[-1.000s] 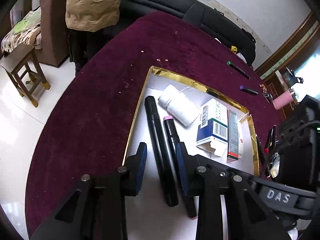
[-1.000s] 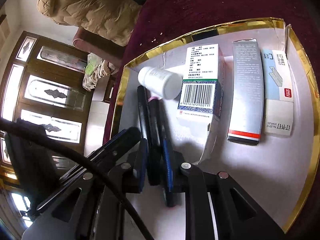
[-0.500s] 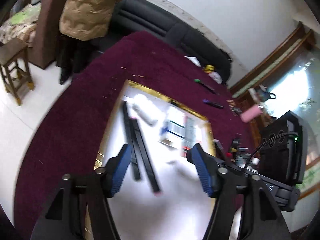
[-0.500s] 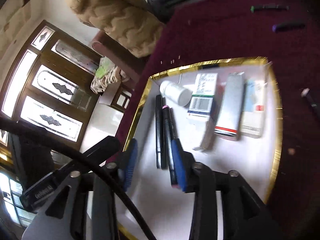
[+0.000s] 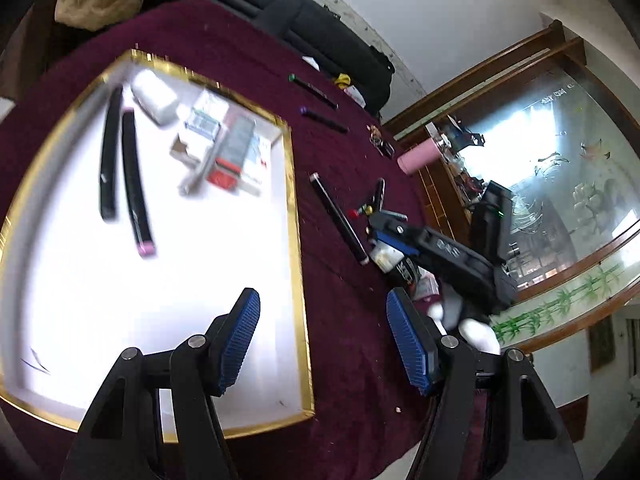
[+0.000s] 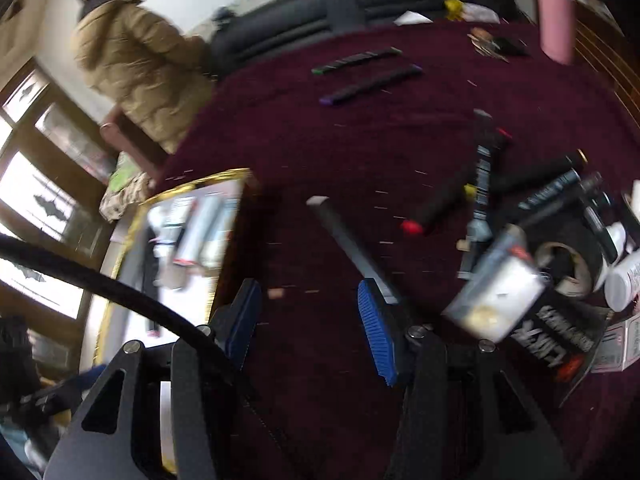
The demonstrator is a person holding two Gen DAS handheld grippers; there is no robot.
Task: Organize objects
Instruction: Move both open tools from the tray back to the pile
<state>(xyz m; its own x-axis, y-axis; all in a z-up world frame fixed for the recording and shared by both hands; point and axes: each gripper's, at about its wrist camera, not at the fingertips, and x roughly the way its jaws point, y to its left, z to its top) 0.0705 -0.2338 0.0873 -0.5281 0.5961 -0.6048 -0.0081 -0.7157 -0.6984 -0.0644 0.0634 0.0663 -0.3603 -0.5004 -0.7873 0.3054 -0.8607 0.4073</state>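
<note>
A white tray with a gold rim point(image 5: 294, 184) lies on the maroon cloth. It holds two black pens point(image 5: 134, 168), a white bottle point(image 5: 154, 96) and several boxes point(image 5: 234, 148). My left gripper point(image 5: 324, 340) is open and empty above the tray's right edge. My right gripper point(image 6: 308, 320) is open and empty above the cloth, just before a long black pen with a white end point(image 6: 348, 244), also in the left wrist view point(image 5: 338, 220). The right gripper's body point(image 5: 440, 256) shows in the left wrist view over a pile of pens.
Right of the tray lie loose markers point(image 6: 440, 204), a boxed item point(image 6: 496, 300), a tape roll point(image 6: 564, 264) and a white bottle point(image 6: 626, 280). Two pens point(image 6: 368, 72) lie farther back. A pink cup point(image 6: 556, 20) stands at the far right. A black sofa point(image 6: 360, 4) is behind.
Both grippers opened, let go of the two black pens in the tray, lifted away and swung right towards the loose pens on the cloth.
</note>
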